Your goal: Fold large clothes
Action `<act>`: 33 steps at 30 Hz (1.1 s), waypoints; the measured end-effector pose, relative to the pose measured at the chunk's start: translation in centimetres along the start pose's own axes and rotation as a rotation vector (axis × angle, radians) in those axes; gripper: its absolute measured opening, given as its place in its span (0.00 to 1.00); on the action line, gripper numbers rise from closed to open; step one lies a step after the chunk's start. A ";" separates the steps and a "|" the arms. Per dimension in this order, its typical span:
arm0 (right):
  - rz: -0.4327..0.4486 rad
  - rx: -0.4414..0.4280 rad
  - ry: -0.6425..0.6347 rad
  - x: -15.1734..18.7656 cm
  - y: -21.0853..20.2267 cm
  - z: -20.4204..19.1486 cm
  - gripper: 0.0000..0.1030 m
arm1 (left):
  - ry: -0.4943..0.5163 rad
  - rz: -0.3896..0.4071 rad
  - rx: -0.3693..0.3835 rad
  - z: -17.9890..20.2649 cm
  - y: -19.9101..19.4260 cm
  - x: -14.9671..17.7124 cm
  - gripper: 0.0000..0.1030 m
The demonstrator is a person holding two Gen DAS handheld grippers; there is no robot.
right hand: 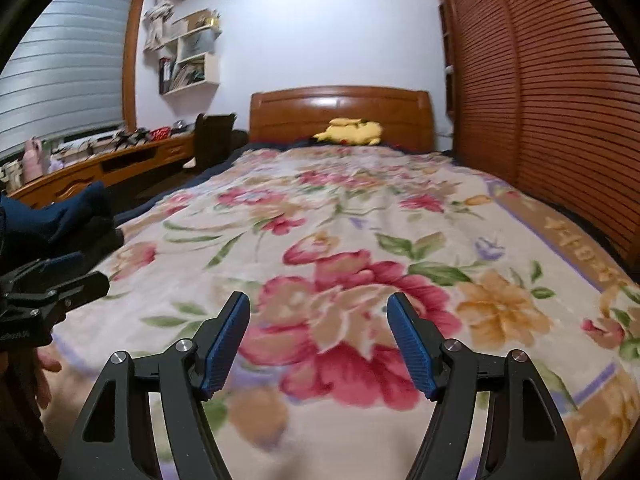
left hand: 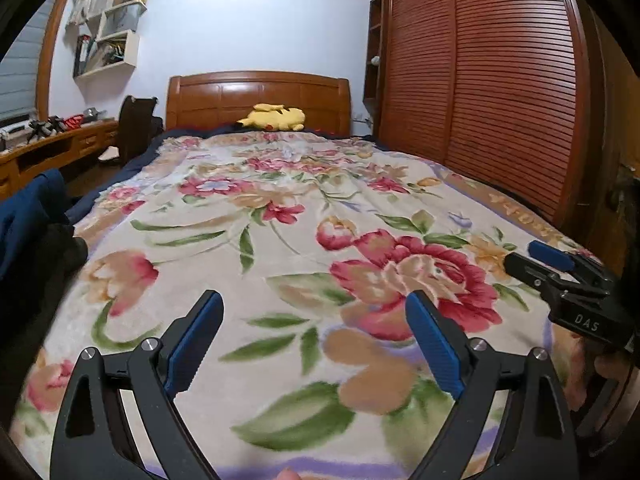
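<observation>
A dark navy and black heap of clothing [left hand: 36,220] lies at the bed's left edge; it also shows in the right wrist view [right hand: 60,220]. My left gripper [left hand: 316,316] is open and empty, held above the near end of the floral blanket [left hand: 280,240]. My right gripper [right hand: 318,320] is open and empty, also above the blanket [right hand: 360,220]. The right gripper shows at the right edge of the left wrist view [left hand: 560,268]. The left gripper shows at the left edge of the right wrist view [right hand: 56,284].
A yellow plush toy [left hand: 274,118] lies by the wooden headboard [left hand: 258,98]. A slatted wooden wardrobe [left hand: 500,80] runs along the bed's right side. A desk [left hand: 56,148] with clutter and a dark chair [left hand: 136,124] stand at the left.
</observation>
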State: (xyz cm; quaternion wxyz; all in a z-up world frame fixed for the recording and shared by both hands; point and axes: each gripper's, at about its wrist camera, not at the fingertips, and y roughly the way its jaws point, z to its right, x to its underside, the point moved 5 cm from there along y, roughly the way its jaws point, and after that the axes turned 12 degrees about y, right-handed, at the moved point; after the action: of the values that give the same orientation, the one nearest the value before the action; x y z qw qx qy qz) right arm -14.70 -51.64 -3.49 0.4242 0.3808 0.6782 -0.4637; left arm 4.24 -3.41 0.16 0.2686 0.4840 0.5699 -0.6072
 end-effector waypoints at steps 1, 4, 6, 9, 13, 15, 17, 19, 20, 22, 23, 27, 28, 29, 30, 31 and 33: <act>0.014 0.002 0.010 0.4 0.0 0.1 0.71 | 0.002 0.007 -0.020 0.2 -0.1 0.2 0.90; 0.030 -0.001 0.026 1.2 0.0 0.3 0.71 | -0.002 0.021 -0.047 0.2 -0.2 0.6 0.90; 0.041 0.003 0.015 1.4 0.2 0.3 0.71 | -0.001 0.022 -0.062 0.2 -0.2 0.9 0.90; 0.034 -0.008 0.033 1.6 0.9 0.5 0.71 | 0.009 0.017 -0.075 0.3 -0.1 1.1 0.90; 0.053 -0.002 0.024 1.5 0.8 0.5 0.71 | 0.011 0.021 -0.088 0.4 -0.2 1.3 0.90; 0.051 -0.006 0.030 1.6 0.8 0.7 0.71 | 0.013 0.019 -0.083 0.4 -0.2 1.4 0.90; 0.050 -0.001 0.030 1.5 0.9 0.9 0.71 | 0.018 0.014 -0.094 0.5 -0.3 1.5 0.90; 0.048 0.001 0.029 1.6 1.0 1.0 0.71 | 0.028 0.020 -0.100 0.6 -0.5 1.6 0.90; 0.047 0.002 0.029 1.6 1.0 1.1 0.71 | 0.032 0.022 -0.100 0.7 -0.5 1.5 0.90; 0.045 0.004 0.029 1.6 1.0 1.2 0.71 | 0.036 0.026 -0.108 0.7 -0.7 1.5 0.90; 0.045 0.004 0.030 1.6 1.0 1.2 0.71 | 0.035 0.026 -0.107 0.7 -0.6 1.4 0.90; 0.045 0.003 0.026 1.5 1.0 1.2 0.71 | 0.030 0.022 -0.107 0.7 -0.6 1.4 0.90; 0.047 0.004 0.025 1.5 0.9 1.2 0.71 | 0.030 0.022 -0.107 0.7 -0.6 1.4 0.90; 0.048 0.005 0.025 1.5 0.9 1.2 0.71 | 0.031 0.022 -0.109 0.7 -0.6 1.4 0.90; 0.049 0.004 0.025 1.5 0.9 1.2 0.71 | 0.031 0.022 -0.109 0.6 -0.6 1.4 0.90; 0.049 0.004 0.024 1.5 0.9 1.3 0.71 | 0.031 0.023 -0.110 0.6 -0.6 1.4 0.90; 0.048 0.002 0.023 1.6 1.0 1.3 0.71 | 0.029 0.022 -0.108 0.6 -0.6 1.4 0.90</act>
State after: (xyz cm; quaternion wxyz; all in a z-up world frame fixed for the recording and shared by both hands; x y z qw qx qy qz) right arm -14.05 -52.45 -5.52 0.4271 0.4028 0.6731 -0.4498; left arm 2.94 -3.56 -0.90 0.2930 0.4838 0.6002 -0.5656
